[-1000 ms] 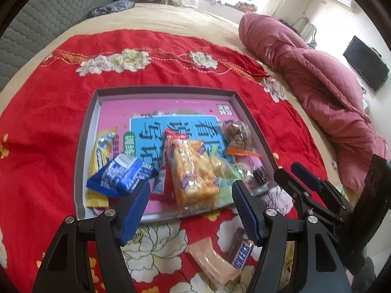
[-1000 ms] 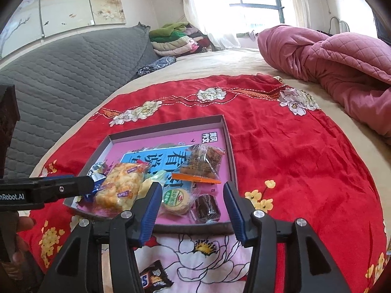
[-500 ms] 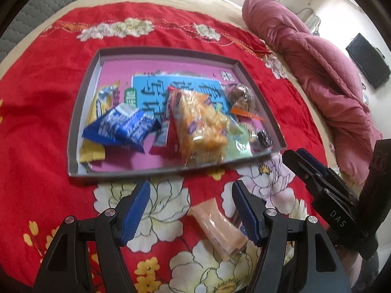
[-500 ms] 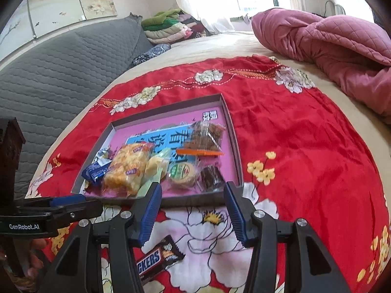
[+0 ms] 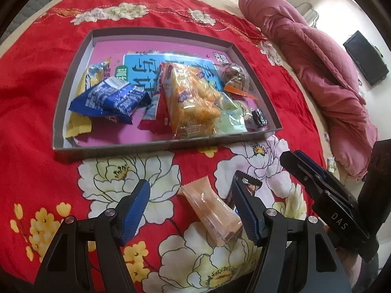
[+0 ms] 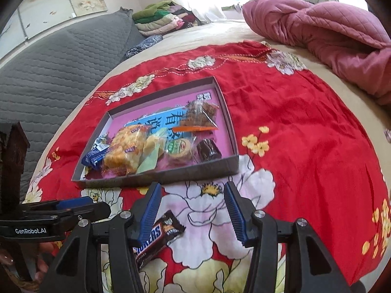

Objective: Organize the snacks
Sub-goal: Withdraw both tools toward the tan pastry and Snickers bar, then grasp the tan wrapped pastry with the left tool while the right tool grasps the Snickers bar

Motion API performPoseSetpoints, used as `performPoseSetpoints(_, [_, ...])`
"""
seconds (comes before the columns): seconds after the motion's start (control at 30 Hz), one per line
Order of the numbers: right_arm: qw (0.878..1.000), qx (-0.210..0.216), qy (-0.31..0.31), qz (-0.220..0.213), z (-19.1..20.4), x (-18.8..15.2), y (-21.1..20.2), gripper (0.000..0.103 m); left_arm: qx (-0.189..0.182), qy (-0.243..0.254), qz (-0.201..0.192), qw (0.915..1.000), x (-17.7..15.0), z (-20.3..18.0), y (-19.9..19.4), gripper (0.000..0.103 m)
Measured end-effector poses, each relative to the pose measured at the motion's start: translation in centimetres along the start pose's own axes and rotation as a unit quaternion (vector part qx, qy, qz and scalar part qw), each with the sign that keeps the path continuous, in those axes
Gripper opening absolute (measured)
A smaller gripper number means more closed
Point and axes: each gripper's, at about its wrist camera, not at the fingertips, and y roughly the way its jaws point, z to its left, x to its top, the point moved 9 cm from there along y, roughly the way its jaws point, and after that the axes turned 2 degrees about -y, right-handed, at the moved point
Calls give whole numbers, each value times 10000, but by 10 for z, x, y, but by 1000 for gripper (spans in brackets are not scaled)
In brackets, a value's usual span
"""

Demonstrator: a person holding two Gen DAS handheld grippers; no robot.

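The 2 wrist views look steeply down, close over the red cloth [image 5: 31,92]; both share the snack tray [image 5: 156,30] [image 6: 229,119], seen from neighbouring sides.

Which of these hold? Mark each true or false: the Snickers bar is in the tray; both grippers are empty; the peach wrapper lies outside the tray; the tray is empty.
1. The Snickers bar is in the tray. False: it lies on the red floral cloth, outside the tray.
2. The left gripper and the right gripper hold nothing. True.
3. The peach wrapper lies outside the tray. True.
4. The tray is empty. False: it holds several snacks, among them a blue packet.
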Motion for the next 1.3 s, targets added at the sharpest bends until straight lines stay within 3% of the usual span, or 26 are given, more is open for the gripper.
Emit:
performPoseSetpoints(0.9, [9975, 46, 415, 578, 3, -37, -2, 54, -547, -327, 368, 9973, -24, -4, 12, 71])
performPoseSetpoints(1.3, [9937, 407, 437, 951, 18, -53, 11, 54, -680, -635, 595, 9939, -27, -4, 31, 71])
